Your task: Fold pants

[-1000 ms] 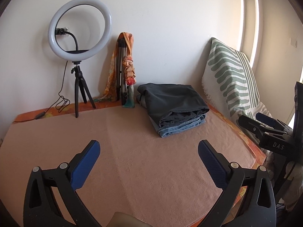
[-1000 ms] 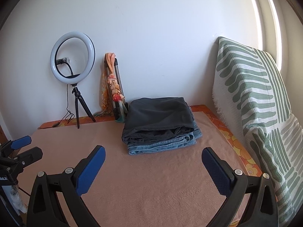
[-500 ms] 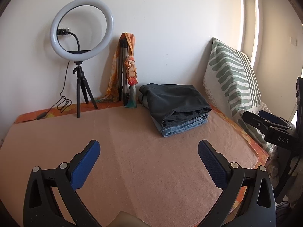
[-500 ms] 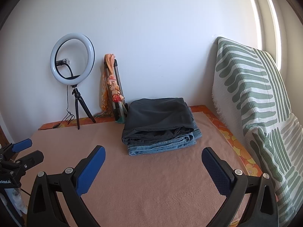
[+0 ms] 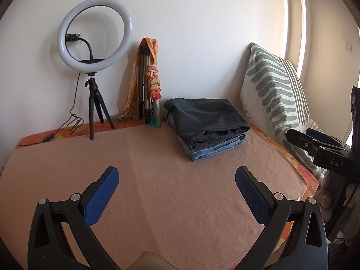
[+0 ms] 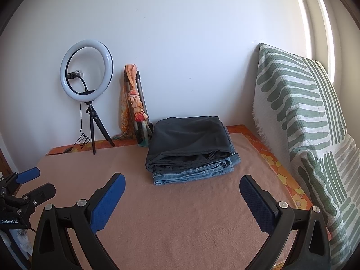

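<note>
Already folded, the dark pants sit as the top layer of a small stack, resting on a folded pair of blue jeans at the far side of the peach blanket, close to the white wall.

In the right wrist view the stack lies just above the middle of the frame, almost dead ahead of the right claw and well apart from it — bare blanket fills the gap. That claw is spread wide, its blue pads empty.

In the left wrist view the same stack sits right of centre, so it lies ahead and off to the right of the left claw, which is likewise spread wide and pinching nothing. The right claw shows at that frame's right edge.

The stack's open, layered edge faces the cameras, and its longer side seems to run across the frame rather than away from it. By my reading the right claw is the better aligned of the two — a reach from the left would have to angle toward the striped cushion. With no loose garment in view, the folding looks finished or between items.

Left of the stack stand a ring light and a scarf-draped tripod, both clear of any straight reach.
</note>
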`<state>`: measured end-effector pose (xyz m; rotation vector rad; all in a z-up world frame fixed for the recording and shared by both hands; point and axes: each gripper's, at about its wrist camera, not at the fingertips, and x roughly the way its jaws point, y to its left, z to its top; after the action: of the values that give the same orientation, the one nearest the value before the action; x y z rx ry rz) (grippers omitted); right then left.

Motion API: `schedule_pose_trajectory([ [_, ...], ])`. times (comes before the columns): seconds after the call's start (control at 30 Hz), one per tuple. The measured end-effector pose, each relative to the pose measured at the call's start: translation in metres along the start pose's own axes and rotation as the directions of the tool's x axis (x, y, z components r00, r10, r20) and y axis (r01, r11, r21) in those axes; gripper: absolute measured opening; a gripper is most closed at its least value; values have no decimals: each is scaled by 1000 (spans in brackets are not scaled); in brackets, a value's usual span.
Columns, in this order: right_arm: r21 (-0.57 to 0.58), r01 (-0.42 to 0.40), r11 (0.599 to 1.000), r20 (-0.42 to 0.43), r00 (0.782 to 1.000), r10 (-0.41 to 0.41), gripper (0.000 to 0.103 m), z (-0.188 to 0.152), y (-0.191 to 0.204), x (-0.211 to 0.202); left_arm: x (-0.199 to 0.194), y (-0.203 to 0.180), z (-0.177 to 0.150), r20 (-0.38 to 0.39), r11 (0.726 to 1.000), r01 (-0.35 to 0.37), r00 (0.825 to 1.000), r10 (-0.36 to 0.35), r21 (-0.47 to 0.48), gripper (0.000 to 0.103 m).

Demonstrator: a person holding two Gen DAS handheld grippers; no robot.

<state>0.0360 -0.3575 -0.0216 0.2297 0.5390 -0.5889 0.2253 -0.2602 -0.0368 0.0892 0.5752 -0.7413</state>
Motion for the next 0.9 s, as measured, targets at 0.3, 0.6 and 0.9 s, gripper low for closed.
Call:
schedule_pose_trajectory([
  [0.3, 3, -8, 1000, -3, 1000, 8, 103, 1, 1, 2, 2, -1, 1, -13, 1000, -2, 1000, 2, 1, 103],
  [0.6, 4, -11, 1000, 0, 1000, 11, 103, 1, 1, 1, 3, -5, 1, -25, 1000, 7, 1000, -7, 13, 103],
  [0.9, 7, -15, 1000, 0, 1000, 15, 103, 1, 3, 0, 4, -7, -1, -32, 1000, -4, 999, 5, 13, 103],
])
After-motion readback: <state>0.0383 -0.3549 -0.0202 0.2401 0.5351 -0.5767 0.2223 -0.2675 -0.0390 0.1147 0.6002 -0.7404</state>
